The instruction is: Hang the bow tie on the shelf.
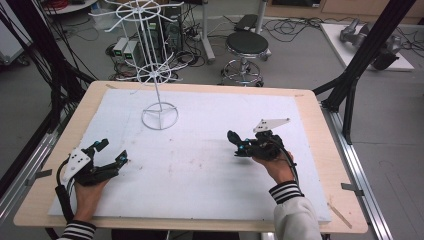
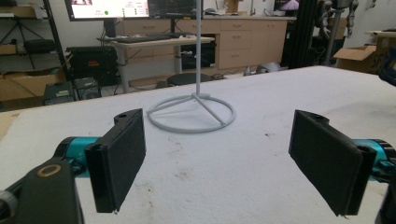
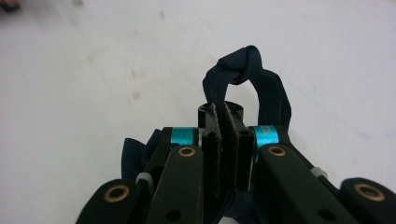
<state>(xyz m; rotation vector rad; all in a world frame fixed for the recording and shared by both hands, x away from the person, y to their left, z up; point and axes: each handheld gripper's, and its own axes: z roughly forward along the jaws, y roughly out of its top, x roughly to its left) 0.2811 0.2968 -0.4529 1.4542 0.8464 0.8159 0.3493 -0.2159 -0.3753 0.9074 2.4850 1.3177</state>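
While right gripper jaws clamp shut on dark blue fabric loop, knotted end projects beyond tips, above white mat. Left gripper jaws wide apart, empty, aimed at white wire rack. Step judged: carrying loop. Next move likely needs lifting loop towards rack arm, hooking it over.

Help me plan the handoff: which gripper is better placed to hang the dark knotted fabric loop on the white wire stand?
Right, probably. The right gripper already has its jaws shut on the fabric loop. The left gripper is open and empty, though it faces the wire stand.
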